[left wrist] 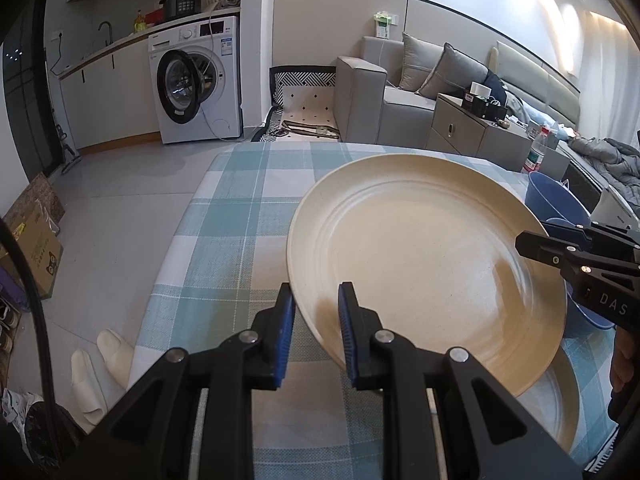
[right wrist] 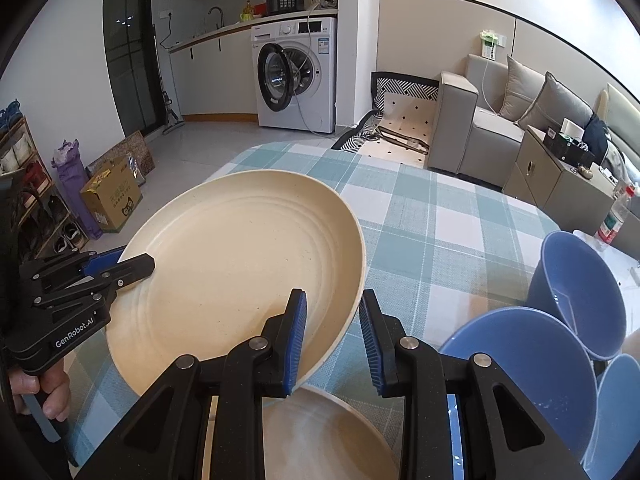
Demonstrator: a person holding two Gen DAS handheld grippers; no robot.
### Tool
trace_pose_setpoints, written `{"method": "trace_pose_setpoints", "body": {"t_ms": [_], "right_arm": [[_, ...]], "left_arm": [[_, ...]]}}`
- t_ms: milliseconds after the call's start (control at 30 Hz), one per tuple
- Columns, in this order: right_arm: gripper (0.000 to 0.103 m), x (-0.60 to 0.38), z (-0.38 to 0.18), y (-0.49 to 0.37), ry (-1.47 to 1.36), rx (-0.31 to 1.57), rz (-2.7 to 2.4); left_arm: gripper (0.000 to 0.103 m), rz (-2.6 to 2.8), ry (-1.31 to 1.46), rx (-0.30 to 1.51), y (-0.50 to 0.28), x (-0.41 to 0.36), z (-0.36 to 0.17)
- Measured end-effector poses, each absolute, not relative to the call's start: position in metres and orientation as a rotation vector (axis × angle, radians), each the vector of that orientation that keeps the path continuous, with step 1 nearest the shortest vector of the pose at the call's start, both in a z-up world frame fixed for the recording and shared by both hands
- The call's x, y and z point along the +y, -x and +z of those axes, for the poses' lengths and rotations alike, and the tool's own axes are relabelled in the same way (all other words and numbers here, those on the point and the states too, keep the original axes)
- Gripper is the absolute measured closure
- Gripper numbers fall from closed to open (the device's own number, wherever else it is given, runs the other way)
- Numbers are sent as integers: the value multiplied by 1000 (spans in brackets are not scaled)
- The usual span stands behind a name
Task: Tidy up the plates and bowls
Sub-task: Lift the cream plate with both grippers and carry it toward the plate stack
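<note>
Cream plate (left wrist: 424,256), raised and tilted above the bench (left wrist: 240,216), over a second plate (right wrist: 320,436). Left tongs (left wrist: 316,332) and right tongs (right wrist: 332,336) each clenched on opposite rims. Blue bowls (right wrist: 532,364) just beside. Risk: uneven pull between hands, rim slipping free, plate dropping onto the lower one.

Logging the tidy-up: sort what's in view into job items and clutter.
Job:
- lifted cream plate, gripped by left gripper and right gripper
- second cream plate beneath
- blue bowls

Clutter:
- water bottle
- cardboard box
- slippers
</note>
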State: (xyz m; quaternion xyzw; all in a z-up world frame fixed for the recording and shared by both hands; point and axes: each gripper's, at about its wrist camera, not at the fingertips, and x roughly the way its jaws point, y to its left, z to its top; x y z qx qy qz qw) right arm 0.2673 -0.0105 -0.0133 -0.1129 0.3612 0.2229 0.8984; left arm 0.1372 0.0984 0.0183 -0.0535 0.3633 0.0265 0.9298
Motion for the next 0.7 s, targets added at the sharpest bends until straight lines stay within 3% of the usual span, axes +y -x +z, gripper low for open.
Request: {"method": "trace_pose_setpoints", "body": {"t_ms": [700], "right_arm": [[75, -71, 14, -210, 152, 676, 419]], "left_arm": [[83, -21, 21, 714, -113, 45, 32]]}}
